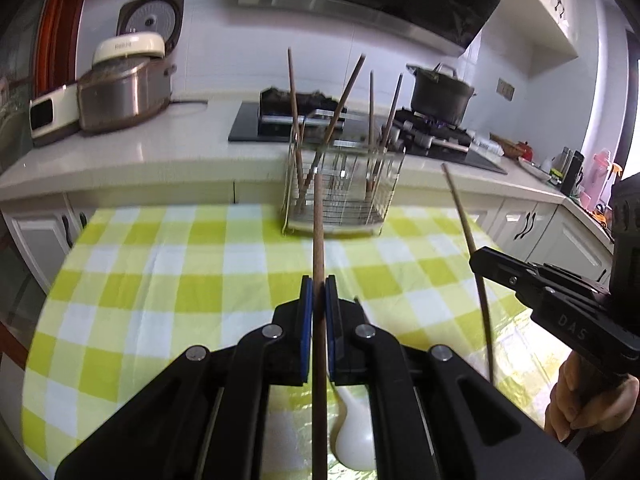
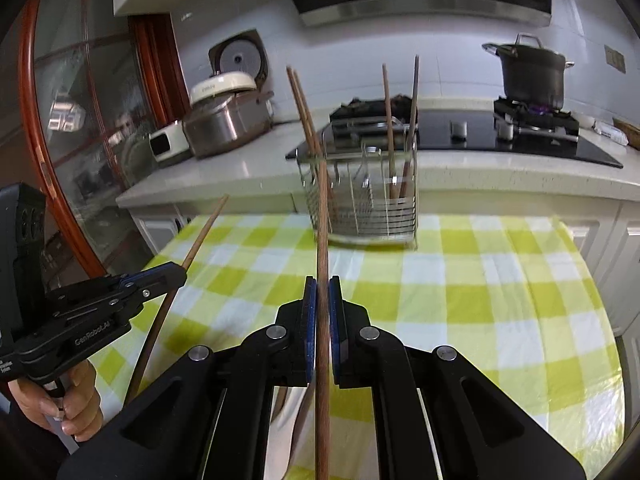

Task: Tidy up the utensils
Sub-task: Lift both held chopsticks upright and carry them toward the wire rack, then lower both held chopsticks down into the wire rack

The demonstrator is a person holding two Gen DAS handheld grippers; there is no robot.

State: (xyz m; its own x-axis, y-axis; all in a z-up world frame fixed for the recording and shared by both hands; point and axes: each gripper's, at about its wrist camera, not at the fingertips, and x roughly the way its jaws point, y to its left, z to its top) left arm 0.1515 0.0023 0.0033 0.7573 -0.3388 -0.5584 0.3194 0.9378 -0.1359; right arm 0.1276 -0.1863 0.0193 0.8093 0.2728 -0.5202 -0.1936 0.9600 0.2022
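My left gripper (image 1: 319, 286) is shut on a brown chopstick (image 1: 318, 232) that points forward at the wire utensil basket (image 1: 344, 200). My right gripper (image 2: 323, 286) is shut on another brown chopstick (image 2: 322, 216), also pointing at the basket (image 2: 372, 208). Several chopsticks stand in the basket. Both grippers hover above the green checked tablecloth (image 1: 160, 280), short of the basket. The right gripper also shows in the left wrist view (image 1: 478, 258), and the left gripper shows in the right wrist view (image 2: 180, 274). A white spoon (image 1: 354, 440) lies under my left gripper.
The basket stands at the table's far edge. Behind it runs a white counter (image 1: 160, 136) with a rice cooker (image 1: 120, 92), a black hob (image 2: 460, 140) and a dark pot (image 2: 532, 72) over a lit burner. A glass door (image 2: 80, 120) is at the left.
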